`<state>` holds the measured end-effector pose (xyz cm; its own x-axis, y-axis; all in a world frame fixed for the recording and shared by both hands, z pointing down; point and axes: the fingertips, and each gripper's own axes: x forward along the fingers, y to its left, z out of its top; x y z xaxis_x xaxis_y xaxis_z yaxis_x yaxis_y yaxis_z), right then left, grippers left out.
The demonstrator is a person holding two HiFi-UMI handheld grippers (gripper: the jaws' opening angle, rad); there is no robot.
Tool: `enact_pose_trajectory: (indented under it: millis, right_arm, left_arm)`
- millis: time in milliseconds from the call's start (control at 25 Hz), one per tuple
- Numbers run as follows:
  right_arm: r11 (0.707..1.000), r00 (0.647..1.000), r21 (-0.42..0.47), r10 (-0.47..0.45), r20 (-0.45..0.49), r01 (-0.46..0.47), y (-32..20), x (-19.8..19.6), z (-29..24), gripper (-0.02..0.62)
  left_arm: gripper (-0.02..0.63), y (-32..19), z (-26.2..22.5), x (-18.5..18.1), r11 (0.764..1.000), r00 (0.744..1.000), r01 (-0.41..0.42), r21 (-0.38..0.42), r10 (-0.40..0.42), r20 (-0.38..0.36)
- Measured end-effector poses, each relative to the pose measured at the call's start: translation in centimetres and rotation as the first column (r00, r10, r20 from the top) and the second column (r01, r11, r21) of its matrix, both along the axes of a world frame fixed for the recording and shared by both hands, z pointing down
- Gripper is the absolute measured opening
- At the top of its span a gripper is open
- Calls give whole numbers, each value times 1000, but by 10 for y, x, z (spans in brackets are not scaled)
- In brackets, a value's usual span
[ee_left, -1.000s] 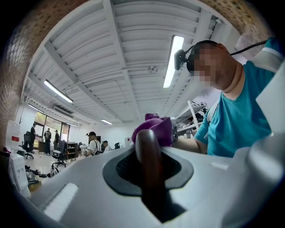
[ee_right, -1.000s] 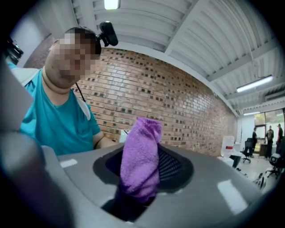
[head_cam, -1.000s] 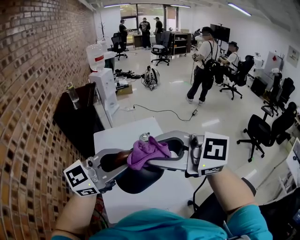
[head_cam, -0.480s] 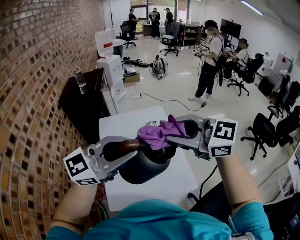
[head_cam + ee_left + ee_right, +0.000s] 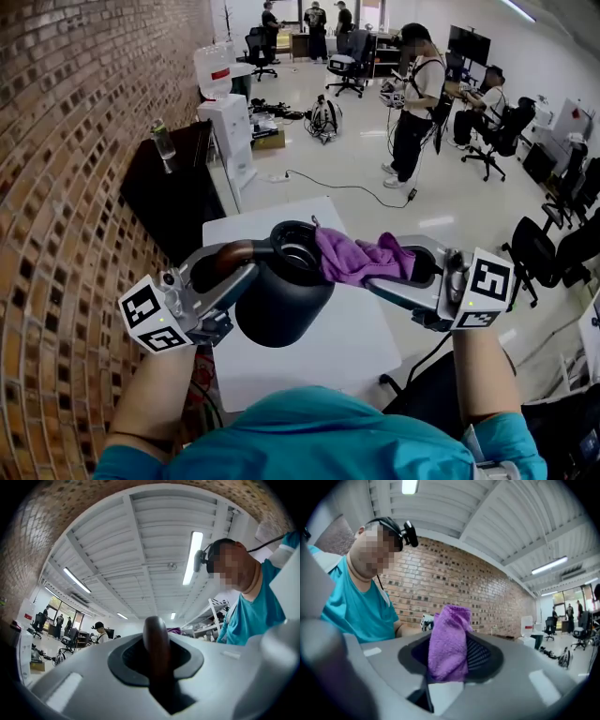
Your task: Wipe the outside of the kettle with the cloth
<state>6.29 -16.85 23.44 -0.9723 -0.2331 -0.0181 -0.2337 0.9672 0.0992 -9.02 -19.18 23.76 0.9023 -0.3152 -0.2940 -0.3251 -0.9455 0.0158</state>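
Note:
The black kettle (image 5: 281,302) hangs in the air over the white table (image 5: 352,352), its open top turned toward the head camera. My left gripper (image 5: 234,267) is shut on the kettle's brown handle (image 5: 230,253); in the left gripper view that handle (image 5: 156,644) stands between the jaws of the left gripper (image 5: 157,667). My right gripper (image 5: 394,272) is shut on the purple cloth (image 5: 356,255), which lies against the kettle's upper right side by the rim. In the right gripper view the cloth (image 5: 447,641) bunches up out of the right gripper (image 5: 450,663).
A brick wall (image 5: 66,187) runs along the left. Behind the table stand a black cabinet (image 5: 183,197) with a bottle (image 5: 163,139) on it and a white water dispenser (image 5: 228,122). A person (image 5: 412,94) stands on the open floor; office chairs (image 5: 539,253) stand at the right.
The kettle has turned so its opening shows. The cloth has slid from over the kettle's top to its right side, with the right gripper moving right and down.

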Motion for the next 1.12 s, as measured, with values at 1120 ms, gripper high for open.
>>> enact_pose_trajectory:
  millis: [1120]
  right_arm:
    - [897,865,-214,-273,422,387,-38,-19,19,147]
  left_arm:
    - [91,59,-16,38,912,904,-409,37,410,-123]
